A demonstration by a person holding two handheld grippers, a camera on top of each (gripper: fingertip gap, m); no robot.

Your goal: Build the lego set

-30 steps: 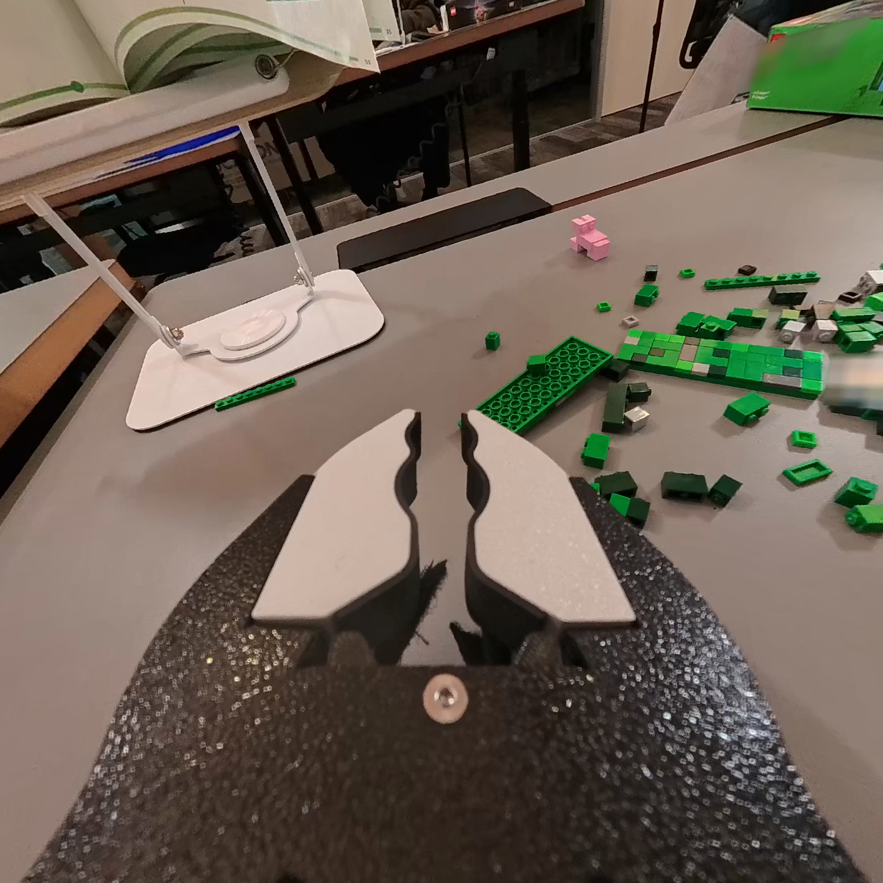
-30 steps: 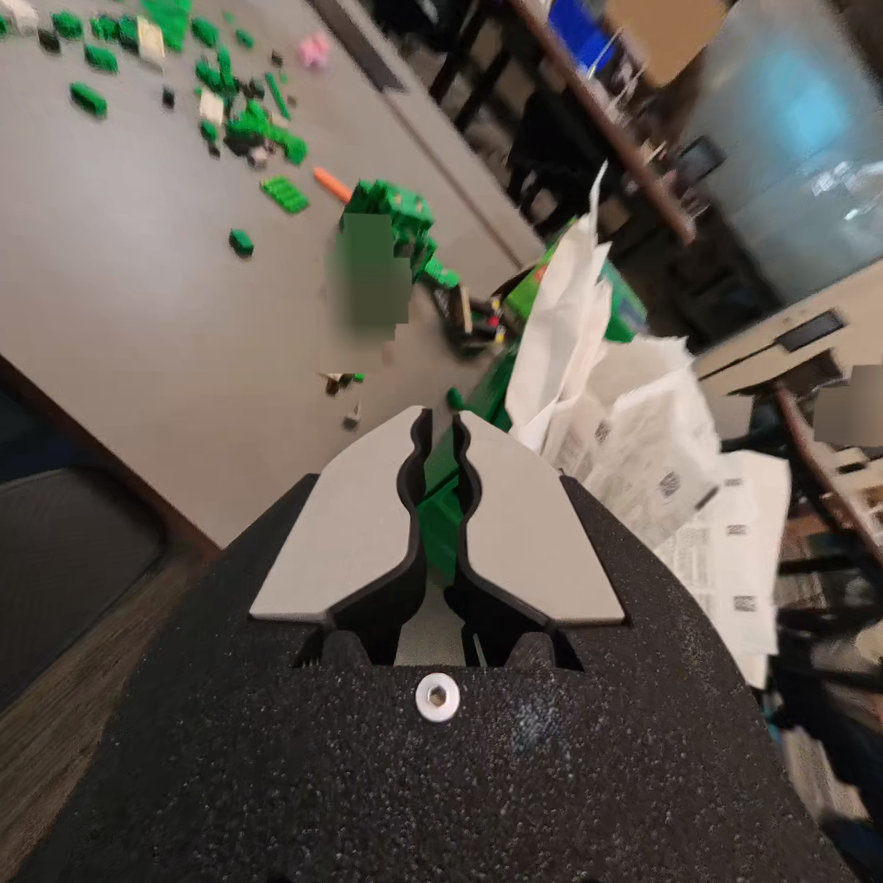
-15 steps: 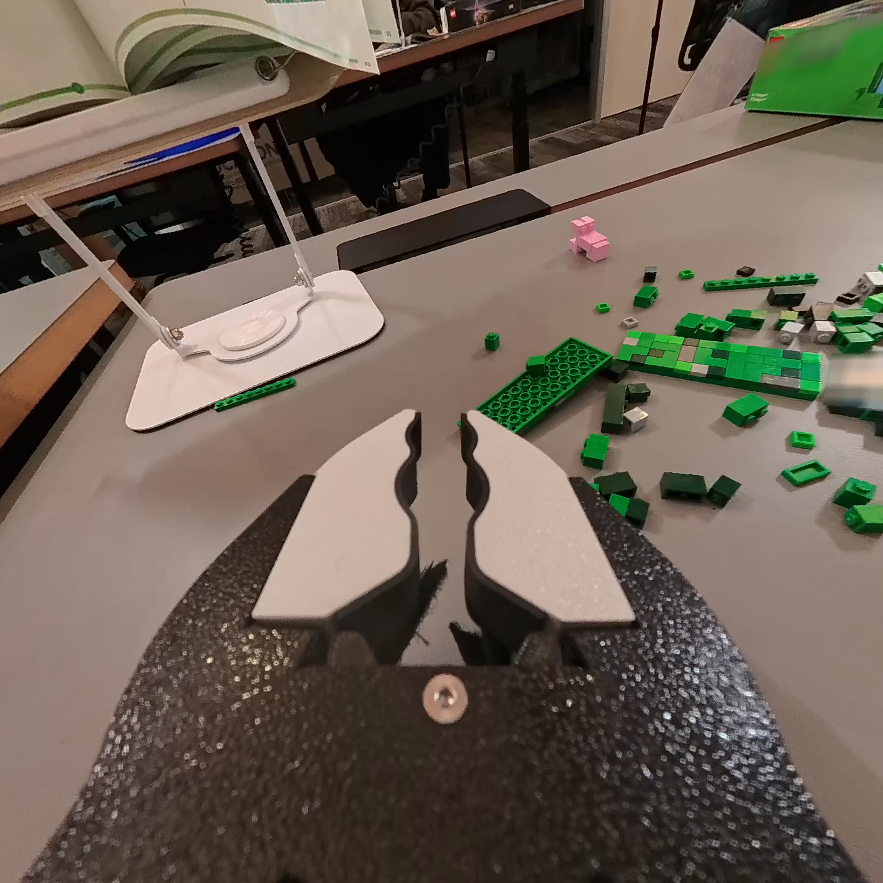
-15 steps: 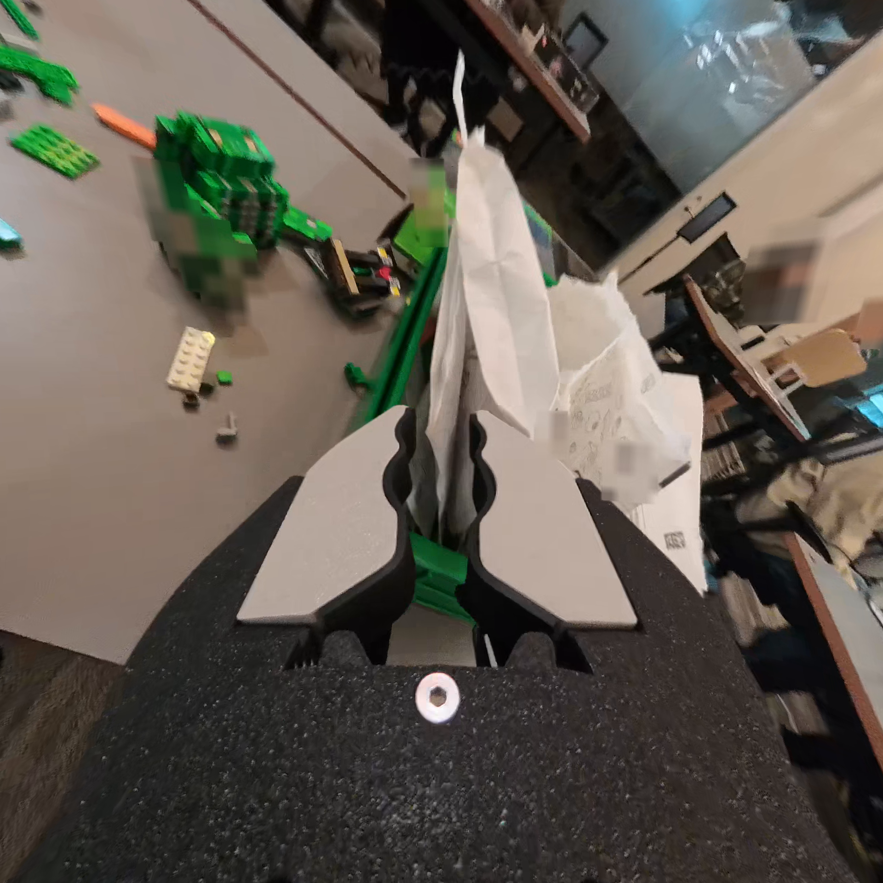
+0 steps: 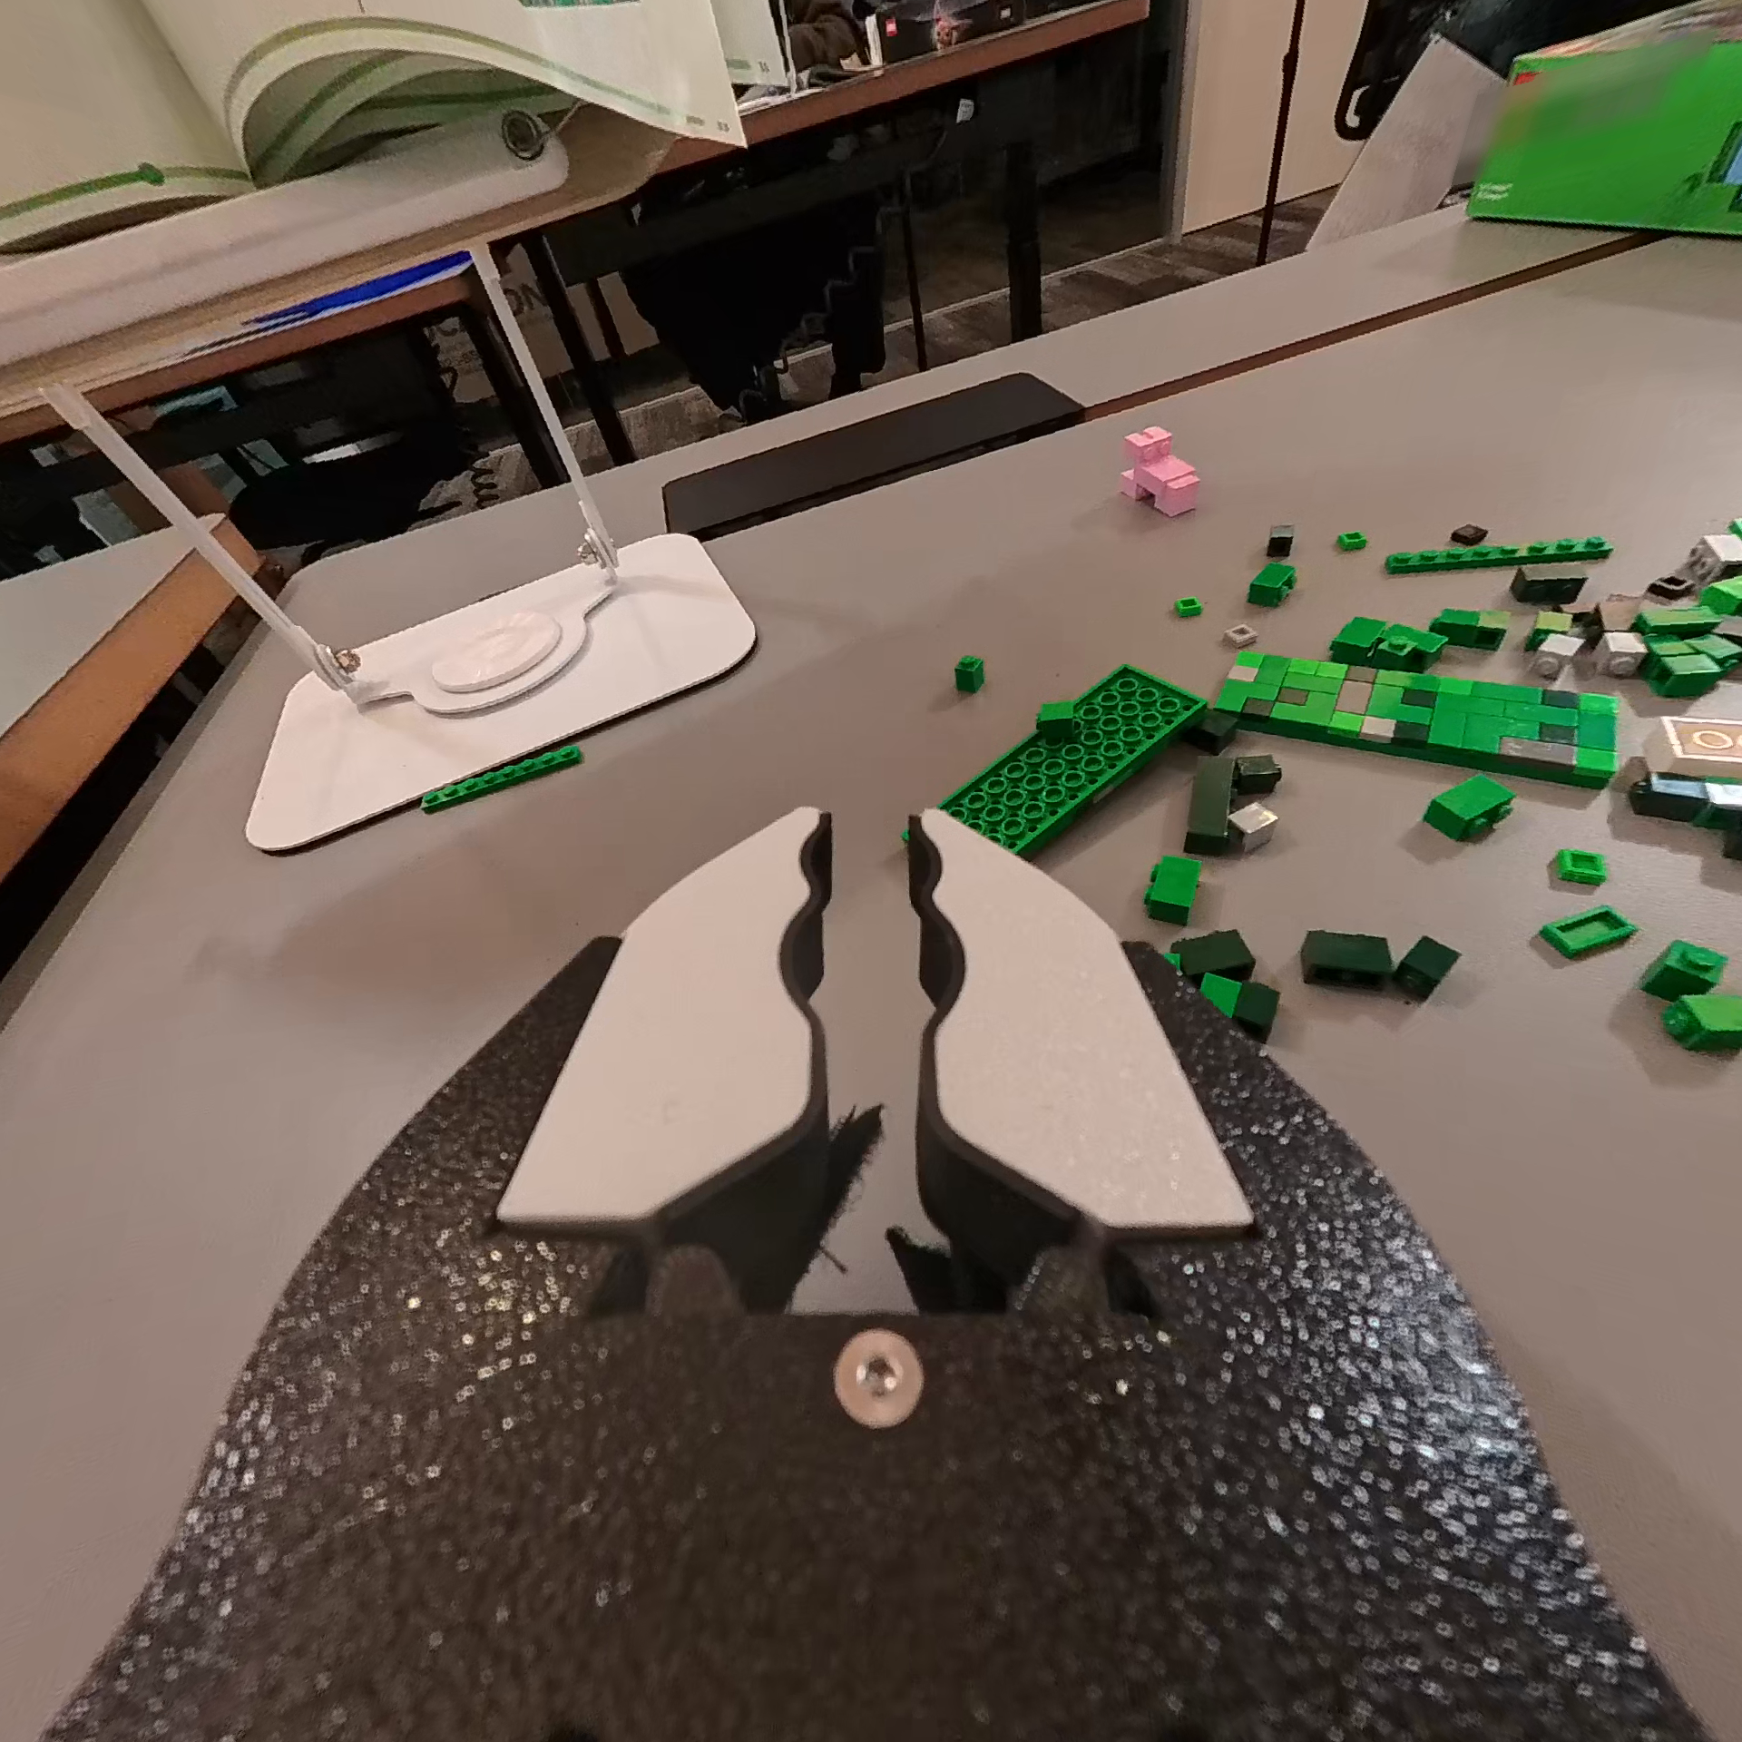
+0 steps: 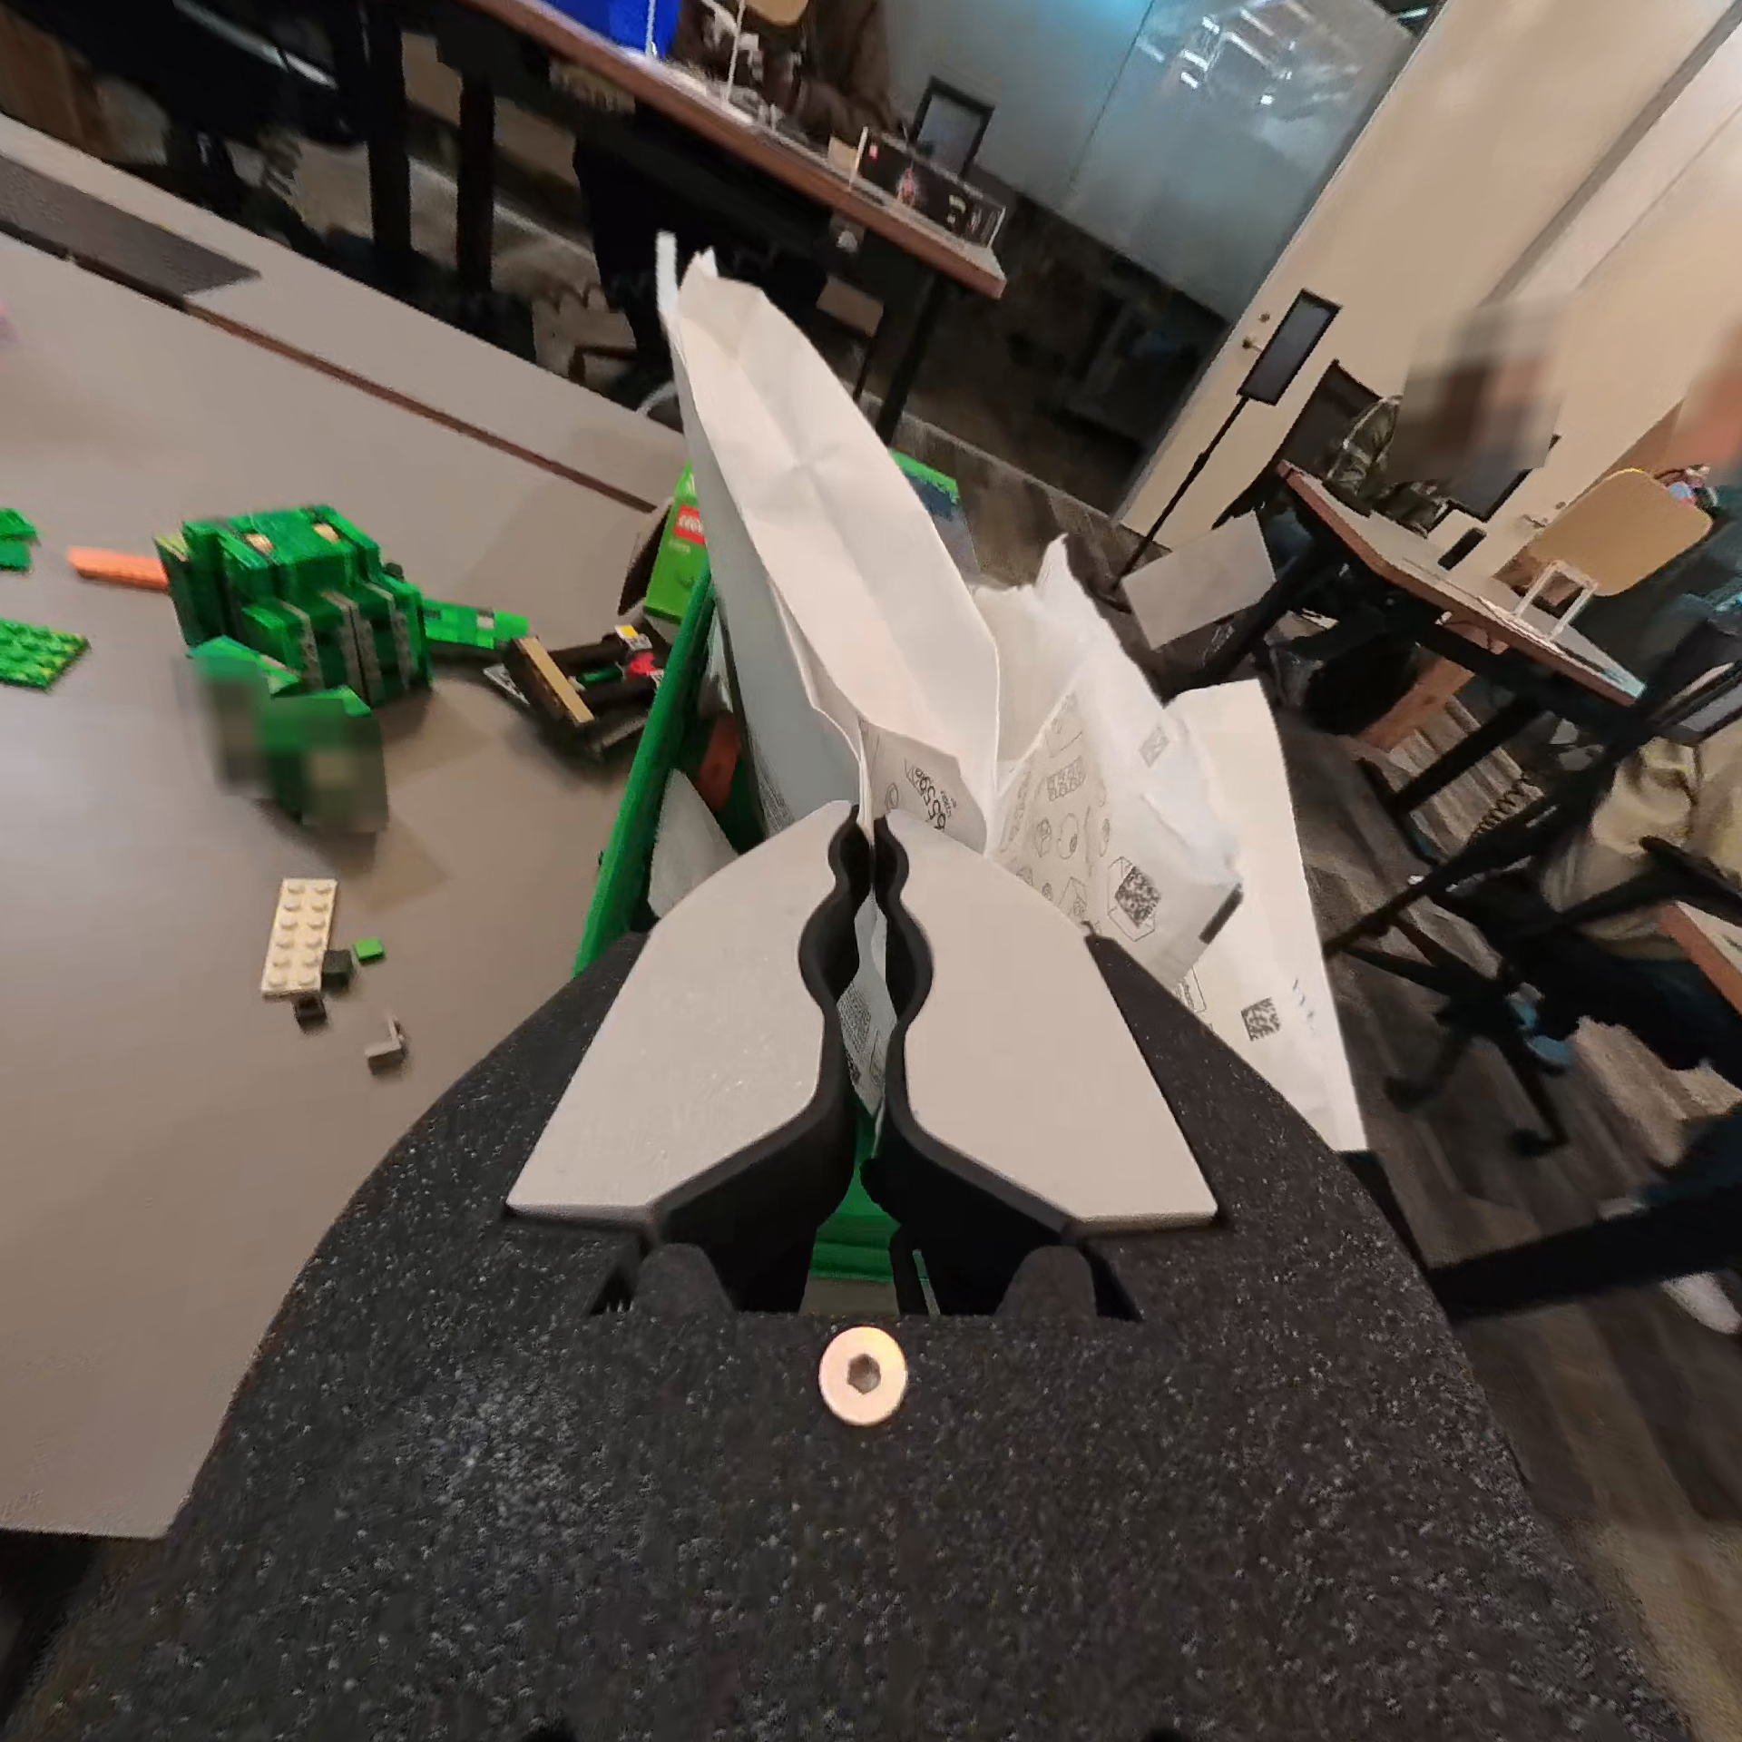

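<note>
Since half a second earlier, our right tongs (image 6: pixel 872 839) had closed from apart onto a white paper bag (image 6: pixel 829 528) standing in the green box (image 6: pixel 650 754) at the desk (image 6: pixel 188 1084) edge; they were clamped on its lower edge. Our left tongs (image 5: pixel 869 834) had not moved: they hung empty and slightly apart above the desk. Loose green lego bricks (image 5: pixel 1470 801) lay scattered to their right, beside a studded green plate (image 5: pixel 1075 759) and a tiled green strip (image 5: pixel 1414 712). From the right view, a partly built green model (image 6: pixel 292 603) sat near the box.
</note>
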